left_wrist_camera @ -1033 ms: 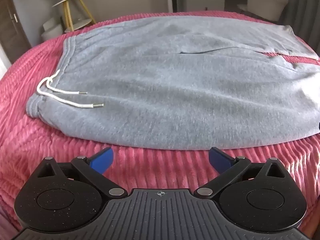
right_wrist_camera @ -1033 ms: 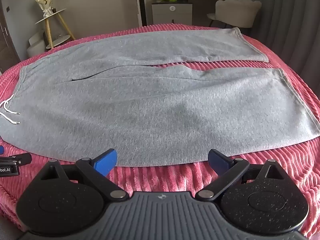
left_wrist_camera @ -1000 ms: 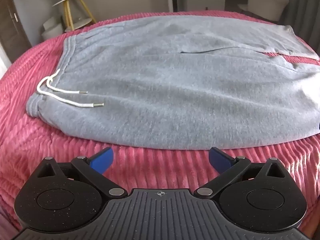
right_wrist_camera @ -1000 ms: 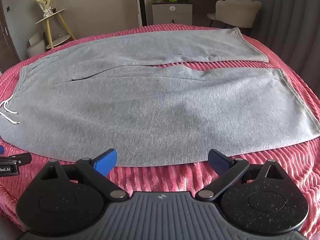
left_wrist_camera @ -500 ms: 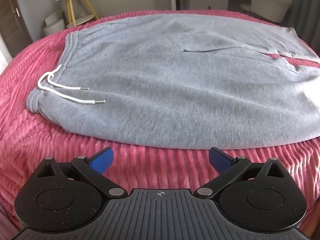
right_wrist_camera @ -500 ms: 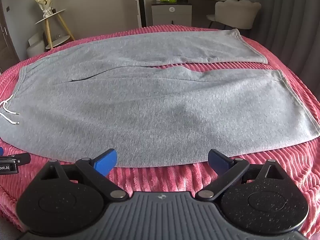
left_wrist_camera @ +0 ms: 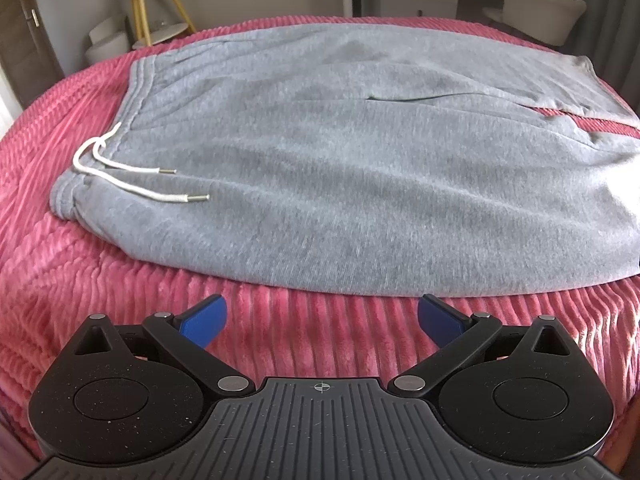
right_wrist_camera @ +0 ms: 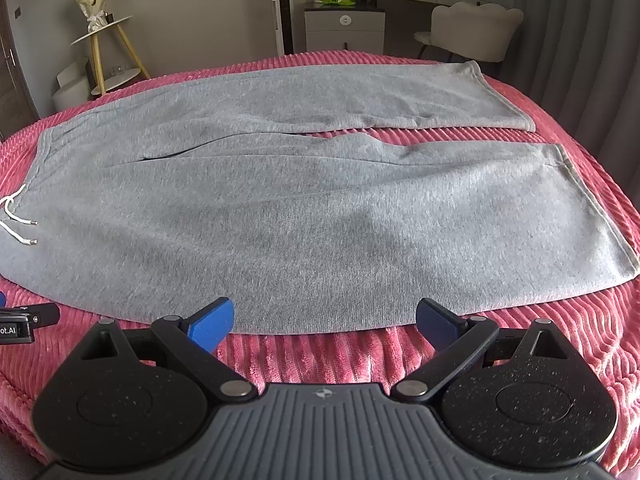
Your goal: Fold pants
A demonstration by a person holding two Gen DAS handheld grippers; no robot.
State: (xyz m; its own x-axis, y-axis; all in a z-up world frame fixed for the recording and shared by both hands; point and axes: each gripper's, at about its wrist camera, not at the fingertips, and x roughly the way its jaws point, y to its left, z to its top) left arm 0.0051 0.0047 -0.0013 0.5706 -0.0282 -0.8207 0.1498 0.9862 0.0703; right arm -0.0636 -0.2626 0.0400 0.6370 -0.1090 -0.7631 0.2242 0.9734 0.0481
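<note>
Grey sweatpants point(right_wrist_camera: 304, 200) lie flat on a pink ribbed bedspread point(right_wrist_camera: 580, 340), waistband at the left, both legs stretched to the right. The white drawstring point(left_wrist_camera: 132, 184) rests on the waist end of the pants point(left_wrist_camera: 340, 168). My left gripper point(left_wrist_camera: 322, 314) hovers open just short of the pants' near edge, close to the waist. Open too, my right gripper point(right_wrist_camera: 324, 320) is held at the near edge of the closer leg, with nothing between its fingers. Part of the left gripper's body point(right_wrist_camera: 24, 320) shows at the left edge of the right wrist view.
Beyond the bed stand a small tripod side table point(right_wrist_camera: 108, 40) at the left, a grey cabinet point(right_wrist_camera: 344, 28) in the middle and a pale chair point(right_wrist_camera: 476, 28) at the right. A dark curtain point(right_wrist_camera: 592, 40) hangs at the far right. Bedspread point(left_wrist_camera: 80, 300) drops away at the near edge.
The left gripper has shifted slightly left and closer toward the waist end, so the pants look larger. The right gripper has barely moved. Both stay open.
</note>
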